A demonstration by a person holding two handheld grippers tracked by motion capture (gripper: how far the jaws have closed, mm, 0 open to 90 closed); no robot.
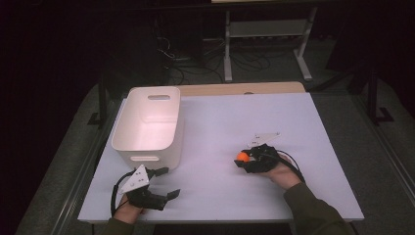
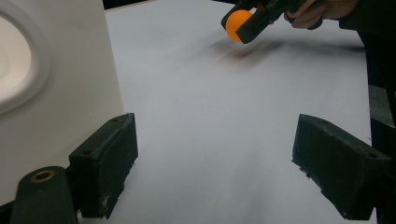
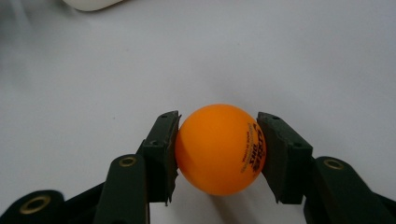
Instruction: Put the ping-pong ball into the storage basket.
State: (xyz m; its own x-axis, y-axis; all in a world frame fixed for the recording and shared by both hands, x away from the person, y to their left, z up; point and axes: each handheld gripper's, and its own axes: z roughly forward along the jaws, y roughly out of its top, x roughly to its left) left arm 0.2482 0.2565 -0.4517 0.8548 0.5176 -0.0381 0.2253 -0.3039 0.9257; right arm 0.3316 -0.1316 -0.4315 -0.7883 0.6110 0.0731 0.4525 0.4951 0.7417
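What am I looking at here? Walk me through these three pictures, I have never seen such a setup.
No machine works here: a person at a table holds a hand-operated claw in each hand. The high view looks down on the white table from above the person's side. The other two pictures come from small cameras riding on each claw, looking along its two black jaws. On the table stands a white bin, with nothing visible inside it. The right claw is shut on an orange ball with small print on it, lifted just off the surface; the left claw's camera sees it farther off. The left claw rests open beside the bin, with nothing between its jaws.
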